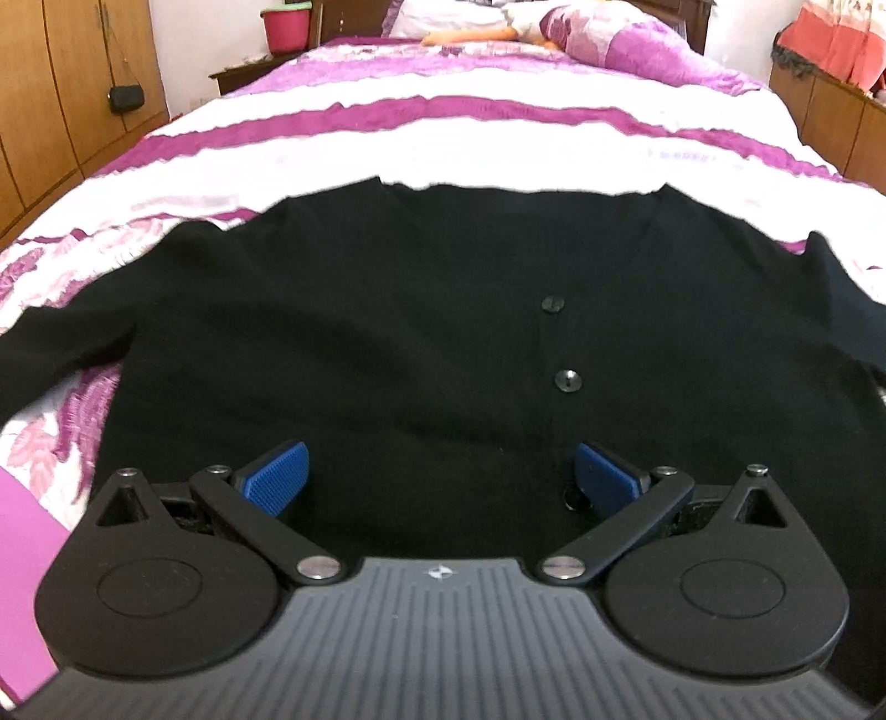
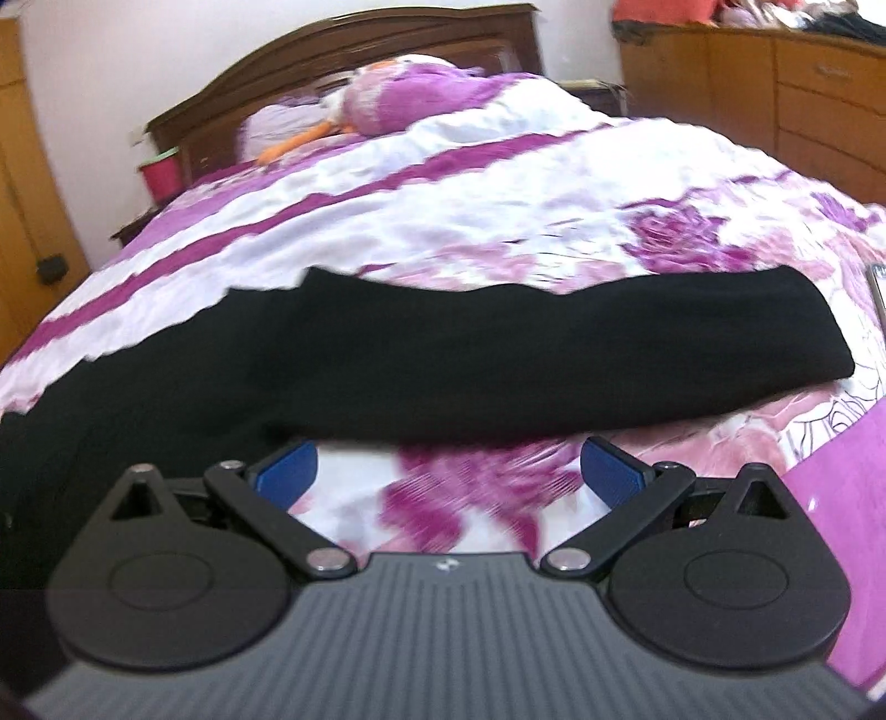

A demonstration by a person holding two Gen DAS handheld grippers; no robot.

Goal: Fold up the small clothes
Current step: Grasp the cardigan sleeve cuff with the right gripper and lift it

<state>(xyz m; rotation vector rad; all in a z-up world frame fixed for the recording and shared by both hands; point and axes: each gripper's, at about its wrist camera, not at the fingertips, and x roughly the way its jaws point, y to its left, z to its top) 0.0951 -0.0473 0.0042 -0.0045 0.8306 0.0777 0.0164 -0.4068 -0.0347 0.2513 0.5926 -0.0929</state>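
Note:
A black buttoned cardigan lies flat on the bed, front up, with its sleeves spread to both sides. Two black buttons show down its middle. My left gripper is open and empty, hovering over the cardigan's lower part with the blue pads wide apart. In the right wrist view the cardigan's right sleeve stretches across the bedspread. My right gripper is open and empty, just short of the sleeve's near edge, over bare bedspread.
The bed carries a purple and white floral bedspread with a pillow at the head. A pink bucket stands far left. Wooden cabinets flank the bed. The wooden headboard is at the back.

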